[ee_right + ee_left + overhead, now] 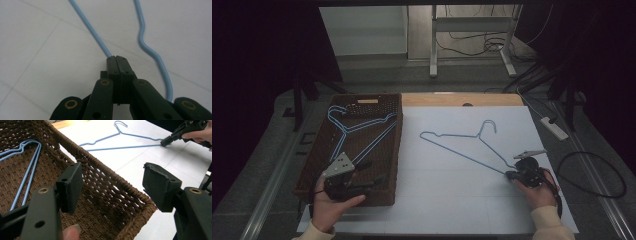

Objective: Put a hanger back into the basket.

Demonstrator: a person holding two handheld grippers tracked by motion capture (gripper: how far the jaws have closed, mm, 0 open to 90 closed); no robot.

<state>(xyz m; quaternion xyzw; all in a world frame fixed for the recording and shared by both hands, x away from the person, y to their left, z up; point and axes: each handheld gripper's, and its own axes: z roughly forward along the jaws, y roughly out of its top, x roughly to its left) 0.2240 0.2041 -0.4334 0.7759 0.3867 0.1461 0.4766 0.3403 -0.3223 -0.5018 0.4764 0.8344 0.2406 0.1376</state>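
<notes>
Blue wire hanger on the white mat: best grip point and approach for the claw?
Grip the hanger on its thin straight bar near the end corner, coming in low from the person's side. The wire lies flat, so shut jaws pinch it edge-on. The right claw is already clamped there, near the corner bend; the hook points away.

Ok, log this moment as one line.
right gripper: shut on blue hanger | hanger: on white table | left gripper: open over basket | basket: two blue hangers inside
</notes>
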